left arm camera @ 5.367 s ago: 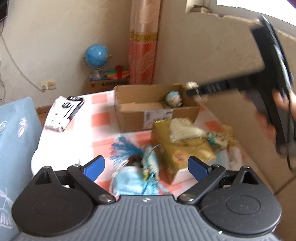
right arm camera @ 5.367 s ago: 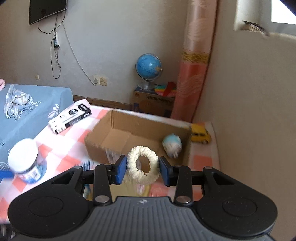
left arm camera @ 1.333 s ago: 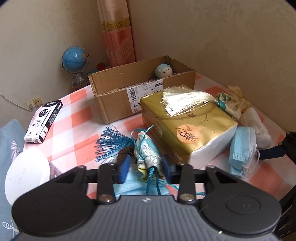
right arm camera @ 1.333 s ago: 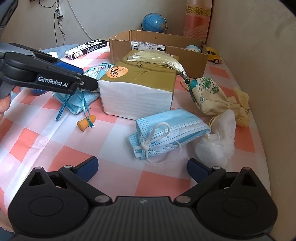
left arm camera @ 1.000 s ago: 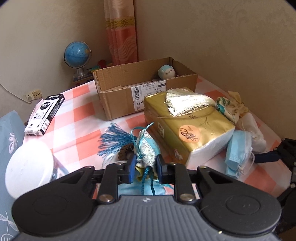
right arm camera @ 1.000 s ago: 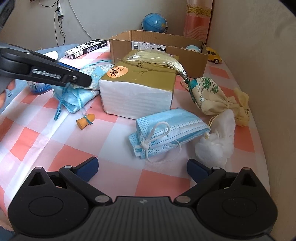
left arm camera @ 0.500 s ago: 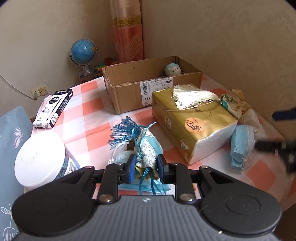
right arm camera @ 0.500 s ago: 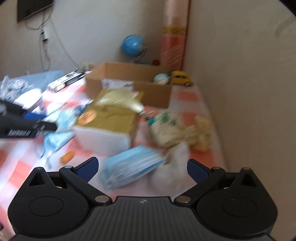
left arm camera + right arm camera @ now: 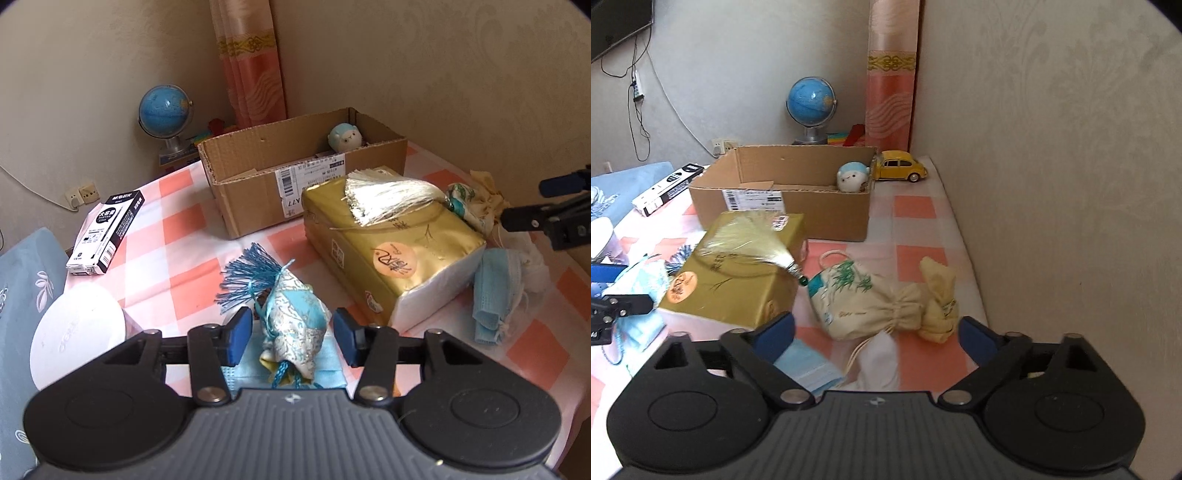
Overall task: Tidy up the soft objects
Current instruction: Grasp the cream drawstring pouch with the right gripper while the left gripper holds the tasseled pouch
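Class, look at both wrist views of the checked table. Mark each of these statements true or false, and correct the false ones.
1. The cardboard box holds a small blue plush toy. True.
2. The yellow toy car sits inside the box. False: it stands outside, beside it.
3. A cream tassel lies on the gold tissue pack. True.
4. The left gripper squeezes the brocade pouch. False: its jaws are opening, the pouch between them.

Both wrist cameras look steeply down (close), sharing the cardboard box (image 9: pixel 303 173) (image 9: pixel 783 192)
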Tool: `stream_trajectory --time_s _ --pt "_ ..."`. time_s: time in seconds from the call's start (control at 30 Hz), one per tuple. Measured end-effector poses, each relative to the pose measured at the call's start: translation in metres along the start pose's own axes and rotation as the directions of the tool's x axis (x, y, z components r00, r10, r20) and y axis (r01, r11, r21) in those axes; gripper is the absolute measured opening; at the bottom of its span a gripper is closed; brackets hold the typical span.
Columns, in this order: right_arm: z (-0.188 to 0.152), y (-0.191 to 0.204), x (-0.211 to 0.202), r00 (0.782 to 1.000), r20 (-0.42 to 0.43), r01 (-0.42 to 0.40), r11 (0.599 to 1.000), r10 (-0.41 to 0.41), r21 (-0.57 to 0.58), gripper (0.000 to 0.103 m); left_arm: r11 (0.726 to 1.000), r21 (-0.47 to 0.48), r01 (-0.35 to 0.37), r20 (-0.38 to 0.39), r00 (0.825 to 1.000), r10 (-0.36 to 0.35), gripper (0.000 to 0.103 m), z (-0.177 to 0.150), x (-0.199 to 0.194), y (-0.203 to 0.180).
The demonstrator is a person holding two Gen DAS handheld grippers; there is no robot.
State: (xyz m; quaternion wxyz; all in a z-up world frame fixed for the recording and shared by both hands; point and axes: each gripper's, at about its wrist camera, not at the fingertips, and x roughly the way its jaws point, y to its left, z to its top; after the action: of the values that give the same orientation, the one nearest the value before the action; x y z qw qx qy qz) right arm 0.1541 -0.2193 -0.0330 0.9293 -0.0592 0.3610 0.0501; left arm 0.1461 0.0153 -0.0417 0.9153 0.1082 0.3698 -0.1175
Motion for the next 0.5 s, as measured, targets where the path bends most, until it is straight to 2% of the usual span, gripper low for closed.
stream_trajectory --time_s 0.17,0.33,0.5 --pt "0.005 -0.007 0.014 1.0 -0.014 -0.014 1.0 0.014 0.003 0.085 1.0 0.0 0.016 -0.014 1.0 -0.016 0.046 0.002 0.003 -0.003" --pt "0.01 -0.01 0.028 0.998 -0.023 -0.059 0.998 0.059 0.011 0.086 1.0 -0.012 0.006 -0.032 0.999 -0.006 0.046 0.003 0.009 -0.001" --pt "0.013 -0.017 0.045 0.991 -0.045 -0.119 0.99 0.123 0.071 0.09 1.0 -0.018 0.002 -0.047 0.999 -0.003 0.046 0.002 0.013 0.003"
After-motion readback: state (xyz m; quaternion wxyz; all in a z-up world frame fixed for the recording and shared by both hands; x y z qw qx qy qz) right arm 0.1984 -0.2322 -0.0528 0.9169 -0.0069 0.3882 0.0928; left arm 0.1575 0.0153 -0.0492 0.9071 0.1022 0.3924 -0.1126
